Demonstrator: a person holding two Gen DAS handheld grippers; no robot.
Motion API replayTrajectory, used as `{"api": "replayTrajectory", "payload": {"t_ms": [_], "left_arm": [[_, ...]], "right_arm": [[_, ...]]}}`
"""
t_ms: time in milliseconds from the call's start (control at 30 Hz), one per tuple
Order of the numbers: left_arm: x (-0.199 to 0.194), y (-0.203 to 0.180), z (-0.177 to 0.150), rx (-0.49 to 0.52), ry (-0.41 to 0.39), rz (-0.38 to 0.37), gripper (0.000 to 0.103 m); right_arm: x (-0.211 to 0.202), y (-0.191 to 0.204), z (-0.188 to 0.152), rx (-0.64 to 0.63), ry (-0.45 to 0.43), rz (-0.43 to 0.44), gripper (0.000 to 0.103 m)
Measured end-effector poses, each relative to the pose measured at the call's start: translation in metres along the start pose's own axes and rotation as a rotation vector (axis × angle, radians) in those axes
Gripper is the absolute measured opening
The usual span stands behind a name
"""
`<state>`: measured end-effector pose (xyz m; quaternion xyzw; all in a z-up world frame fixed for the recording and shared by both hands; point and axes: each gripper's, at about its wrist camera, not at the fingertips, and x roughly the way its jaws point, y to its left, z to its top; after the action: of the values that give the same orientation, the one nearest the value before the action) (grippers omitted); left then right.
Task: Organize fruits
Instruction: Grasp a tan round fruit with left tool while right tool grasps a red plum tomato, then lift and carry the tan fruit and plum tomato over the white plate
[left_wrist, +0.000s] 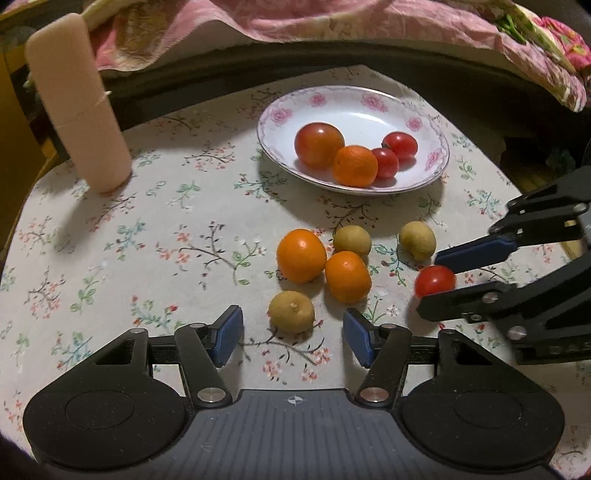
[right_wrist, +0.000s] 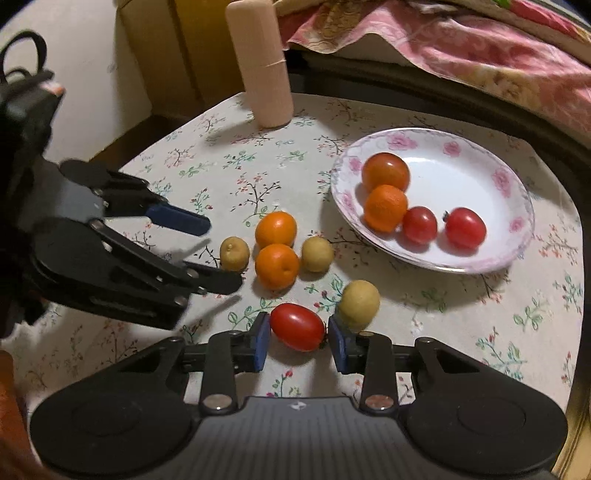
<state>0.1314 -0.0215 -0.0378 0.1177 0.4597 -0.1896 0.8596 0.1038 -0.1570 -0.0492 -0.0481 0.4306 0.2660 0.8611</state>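
A white floral plate (left_wrist: 424, 110) (right_wrist: 517, 206) holds a large tomato (left_wrist: 319, 145), an orange (left_wrist: 355, 165) and two small red tomatoes (left_wrist: 400, 144). On the cloth lie two oranges (left_wrist: 301, 254) (right_wrist: 276, 229), three yellow-brown fruits (left_wrist: 291, 311) (right_wrist: 234, 253) and a small red tomato (left_wrist: 434, 281) (right_wrist: 297, 326). My right gripper (right_wrist: 298, 338) (left_wrist: 428, 284) stands around this tomato, its pads at both ends of it. My left gripper (left_wrist: 293, 334) (right_wrist: 221, 251) is open and empty, just in front of the nearest yellow-brown fruit.
A tall pink cylinder (left_wrist: 77, 103) (right_wrist: 264, 62) stands at the table's far left. The round table carries a floral cloth (left_wrist: 147, 240). A pink quilt (left_wrist: 332, 22) lies beyond the far edge.
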Motion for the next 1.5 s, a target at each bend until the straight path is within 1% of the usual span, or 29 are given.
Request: {"api": "replayTrajectory", "payload": {"t_ms": [67, 100, 167, 233, 300, 367, 433, 600, 667, 767, 867, 967, 1133, 1367, 1400, 1467, 1500], "left_arm": [[0.005, -0.001, 0.001, 0.009, -0.011, 0.005, 0.068], [0.006, 0.0, 0.002, 0.01, -0.015, 0.006, 0.067], [0.007, 0.001, 0.003, 0.001, -0.02, -0.001, 0.059], [0.006, 0.001, 0.003, -0.007, -0.021, -0.008, 0.049], [0.005, 0.0, 0.003, -0.004, -0.021, -0.007, 0.043], [0.005, 0.001, 0.003, -0.007, -0.018, -0.008, 0.04], [0.003, 0.002, 0.002, -0.018, -0.014, -0.005, 0.035], [-0.005, -0.001, -0.002, -0.029, 0.003, 0.001, 0.035], [-0.014, -0.004, -0.005, -0.039, -0.003, -0.004, 0.035], [-0.025, -0.014, -0.013, -0.038, -0.003, -0.009, 0.035], [-0.033, -0.026, -0.026, -0.028, 0.014, -0.004, 0.035], [-0.035, -0.029, -0.036, -0.036, 0.033, 0.005, 0.035], [-0.031, -0.027, -0.041, -0.038, 0.043, -0.005, 0.037], [-0.033, -0.027, -0.049, 0.0, 0.016, -0.021, 0.04], [-0.034, -0.027, -0.05, 0.0, 0.014, -0.022, 0.042], [-0.035, -0.026, -0.051, 0.005, 0.011, -0.011, 0.05], [-0.034, -0.026, -0.052, 0.005, 0.01, 0.0, 0.06]], "right_arm": [[-0.002, -0.002, -0.001, 0.008, 0.001, 0.001, 0.036], [-0.003, -0.003, -0.001, 0.01, 0.002, 0.001, 0.036], [-0.004, -0.005, -0.003, 0.017, 0.007, 0.002, 0.036], [-0.004, -0.009, -0.004, 0.027, 0.012, 0.001, 0.036], [-0.004, -0.012, -0.005, 0.039, 0.018, 0.001, 0.036], [-0.004, -0.014, -0.005, 0.049, 0.021, -0.001, 0.036], [-0.005, -0.014, -0.005, 0.049, 0.02, -0.003, 0.036], [-0.005, -0.008, -0.004, 0.026, 0.015, -0.006, 0.036], [-0.005, -0.005, -0.005, 0.009, 0.014, -0.01, 0.036], [-0.007, -0.003, -0.007, -0.008, 0.018, -0.016, 0.036], [-0.007, 0.0, -0.01, -0.028, 0.024, -0.021, 0.036], [-0.009, 0.005, -0.014, -0.057, 0.029, -0.022, 0.036], [-0.009, 0.012, -0.018, -0.097, 0.031, -0.033, 0.036], [-0.004, 0.007, -0.017, -0.096, 0.037, -0.015, 0.038], [-0.003, 0.006, -0.017, -0.095, 0.035, -0.01, 0.038], [-0.003, 0.006, -0.017, -0.1, 0.034, -0.004, 0.039], [-0.003, 0.006, -0.017, -0.103, 0.03, -0.003, 0.039]]}}
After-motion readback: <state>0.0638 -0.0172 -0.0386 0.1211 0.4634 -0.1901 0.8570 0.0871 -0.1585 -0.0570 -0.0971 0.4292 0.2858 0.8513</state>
